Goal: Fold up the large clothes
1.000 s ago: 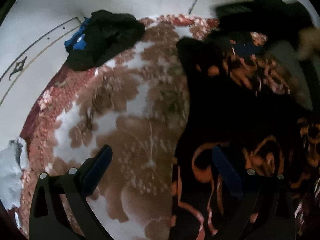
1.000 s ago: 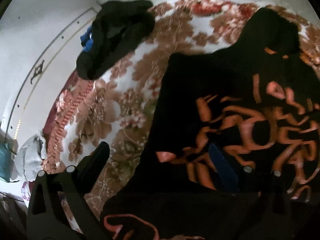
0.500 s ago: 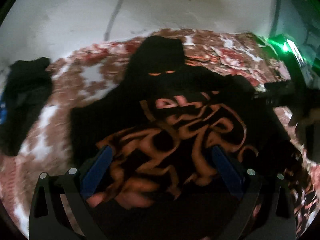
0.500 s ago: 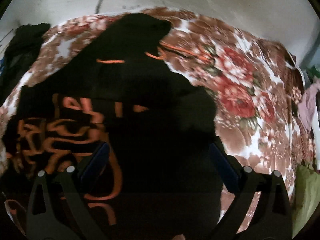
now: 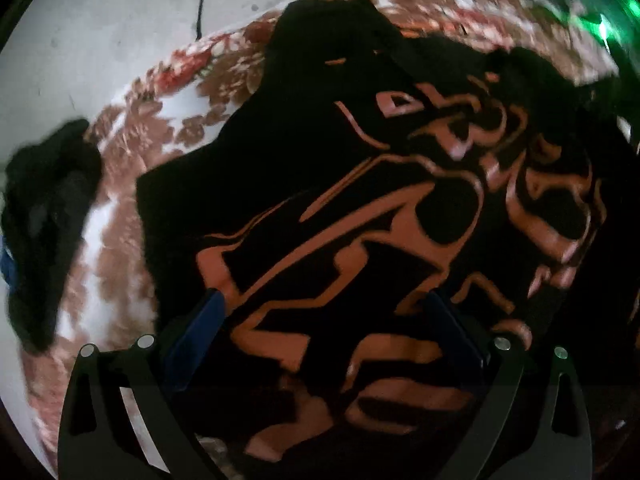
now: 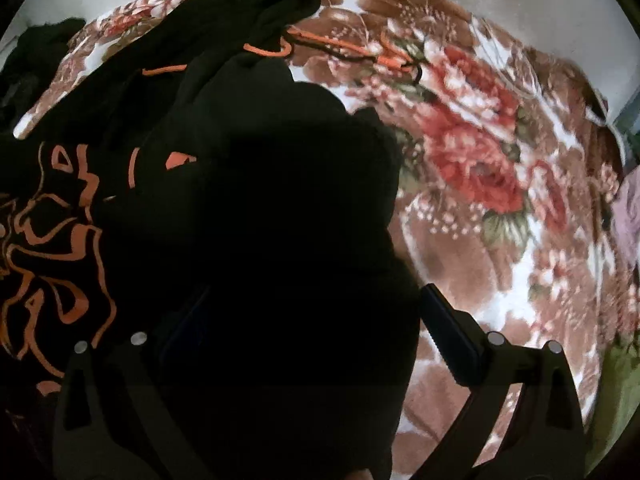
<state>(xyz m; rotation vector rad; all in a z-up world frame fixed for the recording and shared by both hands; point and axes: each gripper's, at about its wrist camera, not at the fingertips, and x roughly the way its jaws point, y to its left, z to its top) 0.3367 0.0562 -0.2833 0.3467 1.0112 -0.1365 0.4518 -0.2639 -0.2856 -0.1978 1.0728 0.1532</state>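
One black hoodie [image 5: 320, 184] with orange lettering lies spread on a floral blanket [image 5: 132, 152], filling most of the left wrist view from the centre out to 3 o'clock. Its hood [image 5: 320, 32] points toward 12 o'clock, near the pale wall [image 5: 100, 32]. In the right wrist view the same hoodie [image 6: 260, 220] covers the left half of the picture, its print at 9 o'clock and an orange drawstring [image 6: 344, 48] trailing onto the blanket [image 6: 480, 220] toward 1 o'clock.

The left gripper [image 5: 324, 312] hangs over the printed chest with its jaws spread wide — nothing is between them, and whether the tips touch the cloth is unclear. The right gripper [image 6: 312, 312] also stands spread apart over a plain black part of the hoodie; its left finger is almost lost against the dark fabric, its right finger [image 6: 448, 332] sits at the cloth's edge over the blanket.

A dark heap of clothes [image 5: 44, 232] lies at 9 o'clock in the left view, well apart from the hoodie.
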